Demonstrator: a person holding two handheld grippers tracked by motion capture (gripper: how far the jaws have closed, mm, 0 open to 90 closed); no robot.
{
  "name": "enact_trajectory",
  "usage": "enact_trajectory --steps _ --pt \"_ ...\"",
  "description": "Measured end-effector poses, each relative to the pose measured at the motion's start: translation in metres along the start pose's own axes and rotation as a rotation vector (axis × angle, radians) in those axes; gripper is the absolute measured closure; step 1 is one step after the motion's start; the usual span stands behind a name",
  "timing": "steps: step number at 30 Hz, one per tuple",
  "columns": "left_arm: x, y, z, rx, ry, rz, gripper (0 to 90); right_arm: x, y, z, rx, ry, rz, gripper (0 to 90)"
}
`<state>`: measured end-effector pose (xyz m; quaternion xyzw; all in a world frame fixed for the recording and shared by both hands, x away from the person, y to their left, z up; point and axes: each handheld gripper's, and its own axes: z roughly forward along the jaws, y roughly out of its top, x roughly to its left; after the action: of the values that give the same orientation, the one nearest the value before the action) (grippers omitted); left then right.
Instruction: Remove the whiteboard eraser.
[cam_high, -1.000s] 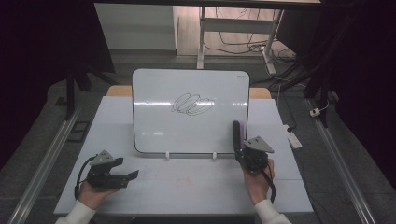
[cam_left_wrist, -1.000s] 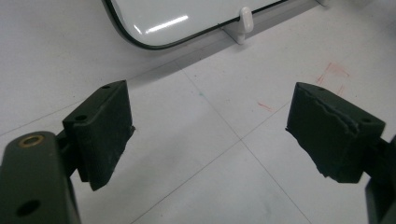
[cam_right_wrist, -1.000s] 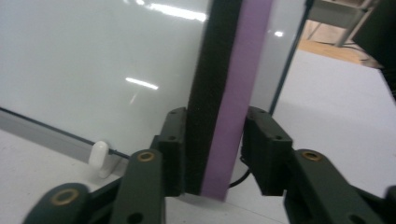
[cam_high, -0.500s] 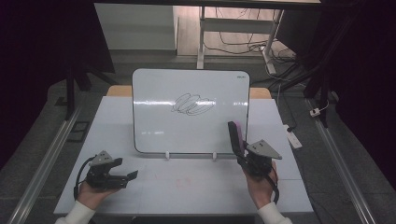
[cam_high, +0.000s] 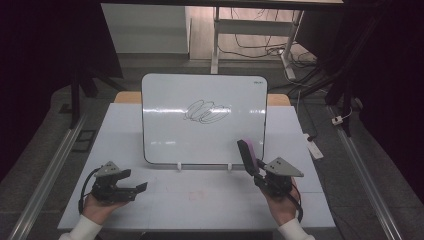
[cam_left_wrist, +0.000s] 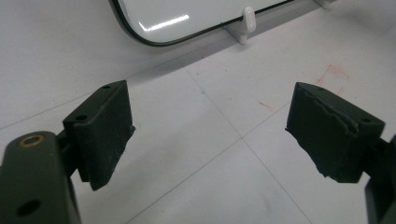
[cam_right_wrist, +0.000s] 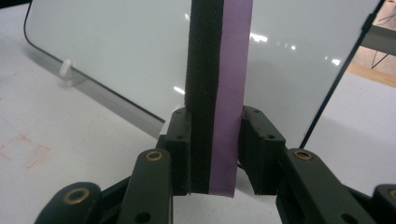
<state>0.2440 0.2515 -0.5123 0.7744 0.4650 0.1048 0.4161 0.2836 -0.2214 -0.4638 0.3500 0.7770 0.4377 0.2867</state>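
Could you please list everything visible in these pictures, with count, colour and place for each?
White rectangular whiteboard: one, black-edged, standing on two small white feet at the table's middle, tilted back.
Black scribble: one, on the whiteboard's upper middle.
Purple-and-black eraser block: one, upright between the right gripper's jaws.
White table top: one, with faint red marks near the front middle.
White remote-like object: one, at the table's right edge.
Floor cables: several, black, beyond the table.
Left gripper: black, open, front left, held in a hand.
Right gripper: black, closed on the eraser, front right, held in a hand.
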Motion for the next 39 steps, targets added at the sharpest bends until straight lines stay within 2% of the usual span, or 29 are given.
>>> enact_trajectory --steps 9,19,27,39 --pt "-0.004 0.006 0.002 -0.007 -0.030 -0.007 15.5 0.013 -0.001 0.002 0.007 0.058 -0.049 65.6" --pt "-0.017 0.027 0.007 -0.022 -0.094 0.007 15.5 0.034 0.000 0.009 0.029 0.117 -0.097 65.7" --pt "-0.034 0.048 0.015 -0.008 -0.144 0.049 15.4 0.046 0.000 0.013 0.040 0.150 -0.119 65.7" --pt "-0.064 0.082 0.038 0.018 -0.230 0.103 15.3 0.064 0.000 0.020 0.059 0.182 -0.155 65.7"
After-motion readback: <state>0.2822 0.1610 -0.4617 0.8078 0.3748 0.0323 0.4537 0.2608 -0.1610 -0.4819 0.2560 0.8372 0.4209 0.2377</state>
